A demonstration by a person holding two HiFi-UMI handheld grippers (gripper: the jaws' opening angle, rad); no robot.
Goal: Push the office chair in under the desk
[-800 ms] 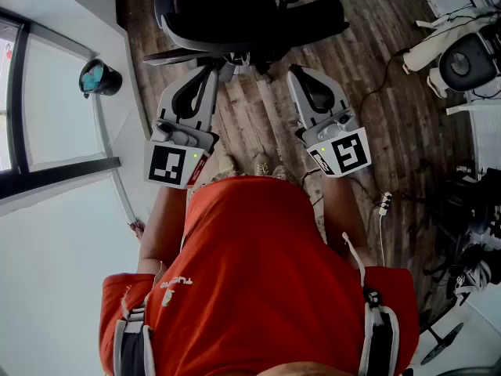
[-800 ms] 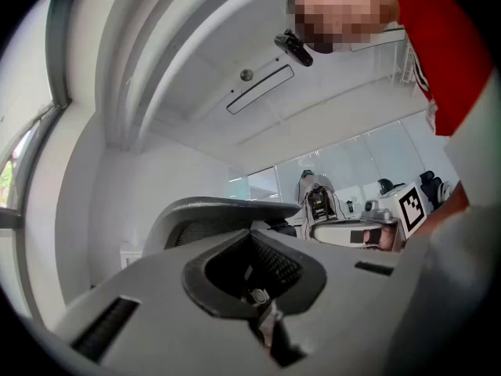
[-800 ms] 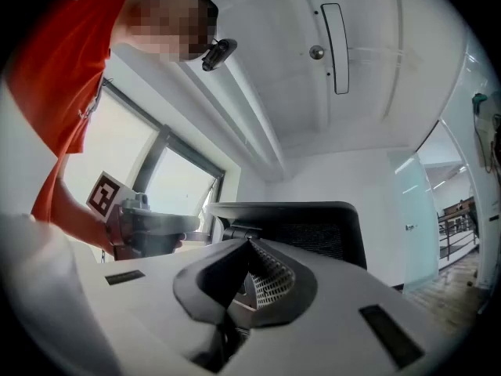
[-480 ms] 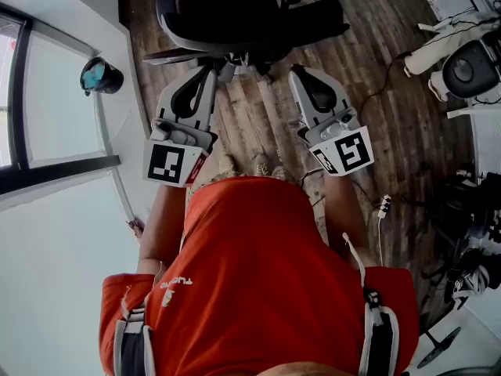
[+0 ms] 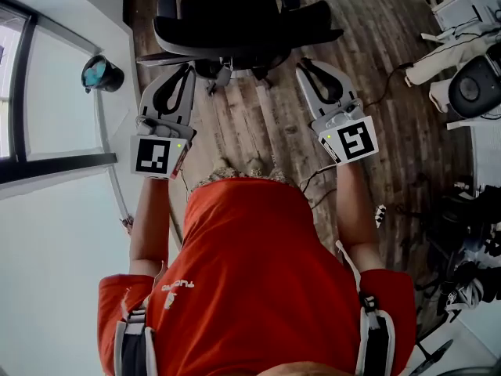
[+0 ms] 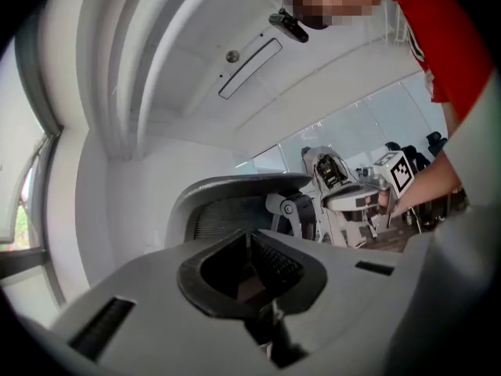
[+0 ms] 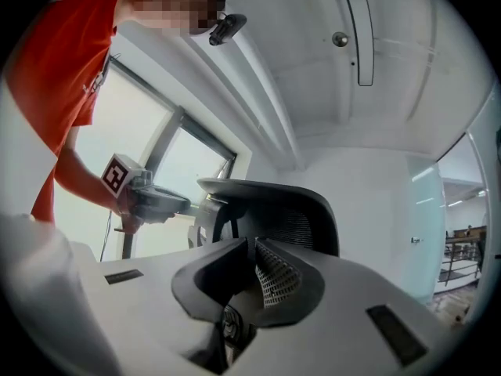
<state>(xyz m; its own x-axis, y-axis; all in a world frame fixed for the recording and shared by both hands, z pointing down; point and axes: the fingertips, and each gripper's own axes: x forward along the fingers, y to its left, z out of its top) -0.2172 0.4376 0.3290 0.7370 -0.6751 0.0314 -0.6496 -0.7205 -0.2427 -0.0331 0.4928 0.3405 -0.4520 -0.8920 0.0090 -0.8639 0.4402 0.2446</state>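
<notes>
A black office chair (image 5: 235, 18) stands on the wood floor at the top of the head view, its curved backrest toward me. My left gripper (image 5: 186, 69) points at the backrest's left end, its jaws shut with nothing between them. On the other side, my right gripper (image 5: 304, 65) reaches toward the right end, also shut and empty. Contact with the chair cannot be told. The left gripper view looks past closed jaws (image 6: 249, 237) at the mesh backrest (image 6: 227, 210) and the other gripper (image 6: 360, 198). In the right gripper view the backrest (image 7: 274, 206) rises beyond closed jaws (image 7: 252, 245).
A white wall with a dark-framed window (image 5: 47, 108) runs along the left, and a dark round object (image 5: 100, 74) hangs by it. White equipment (image 5: 470, 69) and cables (image 5: 383, 77) lie on the floor to the right. No desk shows clearly.
Both grippers have moved forward and spread apart, the left one further left. The chair sits slightly further from me and has turned a little.
</notes>
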